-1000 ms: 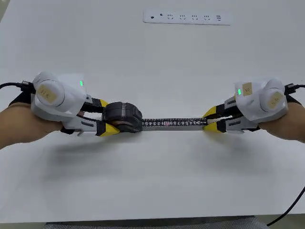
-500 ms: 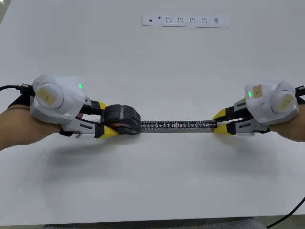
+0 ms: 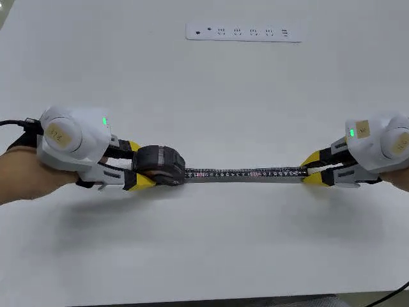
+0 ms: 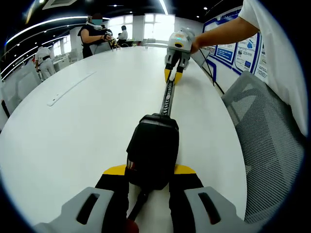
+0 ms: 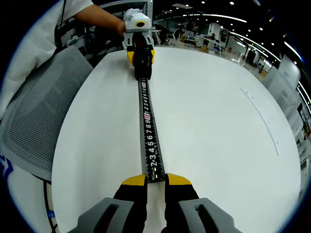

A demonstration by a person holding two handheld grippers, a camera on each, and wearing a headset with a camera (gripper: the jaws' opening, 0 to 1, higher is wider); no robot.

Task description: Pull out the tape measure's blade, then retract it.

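The black tape measure case [image 3: 160,165] rests on the white table [image 3: 204,83], left of centre, and my left gripper [image 3: 138,164] is shut on it; its own view has the case [image 4: 152,150] between the yellow-tipped jaws. A dark numbered blade [image 3: 246,173] runs from the case rightward. My right gripper [image 3: 313,168] is shut on the blade's end, and in the right gripper view the blade [image 5: 148,141] stretches away to the case [image 5: 142,57] and the left gripper [image 5: 137,34]. The right gripper [image 4: 174,74] also appears far off in the left gripper view.
A white power strip [image 3: 243,32] lies flat near the table's far edge. A grey mesh chair [image 5: 34,116] stands by the near edge of the table. Several people [image 4: 97,34] stand at the far end of the room. A black cable [image 3: 388,293] trails at the bottom right.
The right gripper has moved further right with the blade's end, so more blade is out of the case. The left gripper and case stay about where they were.
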